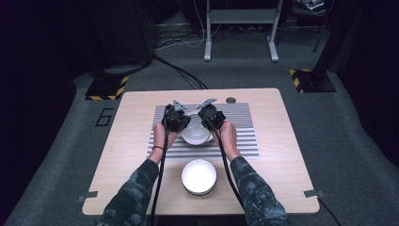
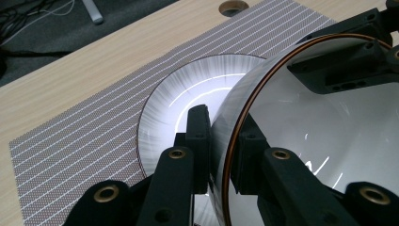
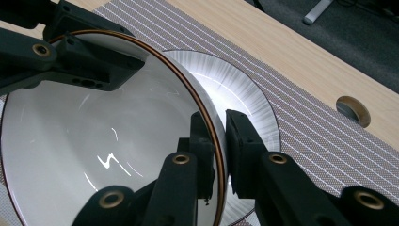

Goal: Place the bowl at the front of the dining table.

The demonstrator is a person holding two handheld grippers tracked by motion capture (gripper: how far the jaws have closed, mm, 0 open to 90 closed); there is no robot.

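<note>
White bowl [image 1: 196,132] with a thin brown rim, lifted just above a plate [image 2: 188,94] on the striped mat [image 1: 240,123] mid-desk, left gripper [image 1: 176,118] fingers [image 2: 197,136] clamped on one rim side, right gripper [image 1: 211,116] fingers [image 3: 244,141] clamped on the opposite side, second bowl [image 1: 199,176] near the front edge.

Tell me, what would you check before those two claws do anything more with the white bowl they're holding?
1. Left gripper clamped on the bowl rim: ok, one jaw inside, one outside the wall.
2. Right gripper clamped on the opposite rim: ok, same pinch.
3. Bowl level: not ok or at least doubtful; in both gripper views it looks tilted.
4. Bowl lifted off the plate below it: cannot tell whether they touch.
5. Plate sits fully on the striped mat: ok.
6. Second bowl near the table's front edge is out of the way: ok, it stands apart between the forearms.
</note>
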